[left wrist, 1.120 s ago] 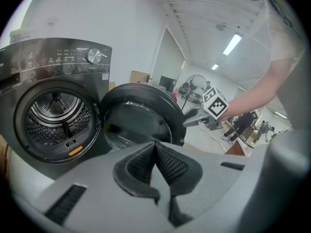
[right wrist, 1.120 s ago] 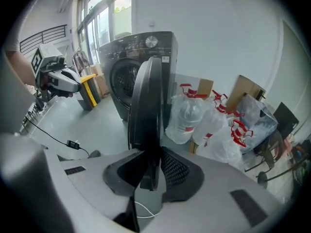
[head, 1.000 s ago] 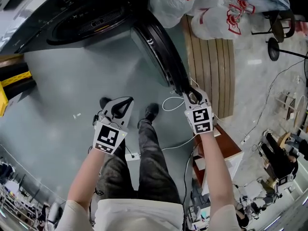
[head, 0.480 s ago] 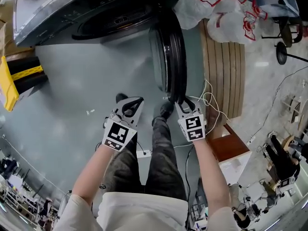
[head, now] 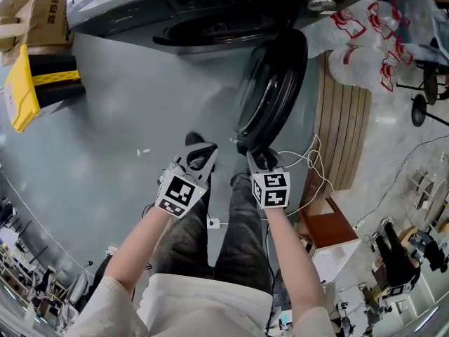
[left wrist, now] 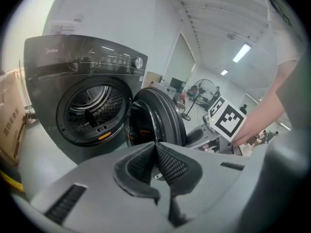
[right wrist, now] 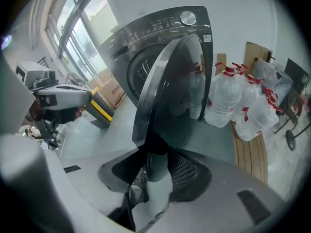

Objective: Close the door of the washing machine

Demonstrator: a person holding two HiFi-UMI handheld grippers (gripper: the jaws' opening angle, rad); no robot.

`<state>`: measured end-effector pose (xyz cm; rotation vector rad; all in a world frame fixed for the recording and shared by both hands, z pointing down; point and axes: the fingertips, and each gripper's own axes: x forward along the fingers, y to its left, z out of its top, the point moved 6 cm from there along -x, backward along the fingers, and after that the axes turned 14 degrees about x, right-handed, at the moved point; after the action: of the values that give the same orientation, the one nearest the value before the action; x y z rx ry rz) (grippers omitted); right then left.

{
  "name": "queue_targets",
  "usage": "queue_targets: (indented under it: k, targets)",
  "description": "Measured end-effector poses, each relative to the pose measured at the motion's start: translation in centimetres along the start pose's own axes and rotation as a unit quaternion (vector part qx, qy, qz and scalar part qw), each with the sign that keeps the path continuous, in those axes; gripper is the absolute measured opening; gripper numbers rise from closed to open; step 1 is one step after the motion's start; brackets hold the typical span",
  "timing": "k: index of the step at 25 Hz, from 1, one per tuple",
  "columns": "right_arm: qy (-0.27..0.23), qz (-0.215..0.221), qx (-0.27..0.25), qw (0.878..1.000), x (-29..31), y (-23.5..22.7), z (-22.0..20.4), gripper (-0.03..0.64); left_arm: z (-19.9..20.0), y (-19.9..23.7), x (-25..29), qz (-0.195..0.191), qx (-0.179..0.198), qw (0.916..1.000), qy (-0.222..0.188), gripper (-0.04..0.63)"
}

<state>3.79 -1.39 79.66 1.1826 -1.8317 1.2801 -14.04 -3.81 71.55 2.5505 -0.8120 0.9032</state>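
Right gripper [head: 258,157]: jaws opening, door rim between them, 12 o'clock.
Left gripper [left wrist: 155,161]: jaws together, empty.
Washing machine [head: 210,5]: 11 o'clock, drum exposed.
Door [head: 273,83]: half-open. Likely heavy, stiff, slick; push at the rim opposite the hinge.

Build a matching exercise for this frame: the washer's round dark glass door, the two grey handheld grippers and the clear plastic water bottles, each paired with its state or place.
Things:
1. round dark glass door of the washing machine
2. left grey gripper
3. right grey gripper
4. clear plastic water bottles with red caps

States or places:
A. jaws together, nothing between them
B. standing to the door's right in the right gripper view
C. partly open, not latched
D. the door's edge between its jaws

Pairs: 1-C, 2-A, 3-D, 4-B.

Note: the right grey gripper's jaws are opening.
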Motion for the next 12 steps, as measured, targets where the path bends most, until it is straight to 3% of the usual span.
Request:
queue_targets:
  k: [4,12]
  targets:
    - [0.008,0.005,0.019,1.000,1.6,3.0,0.8,0.188,-1.1,1.5,-1.5,0.013,-0.014,0.9998,-0.004,0.008]
    - [0.031,0.044,0.006,0.999,5.4,8.9,3.5,0.201,-3.5,5.1,-4.5,0.042,-0.045,0.9981,-0.008,0.008]
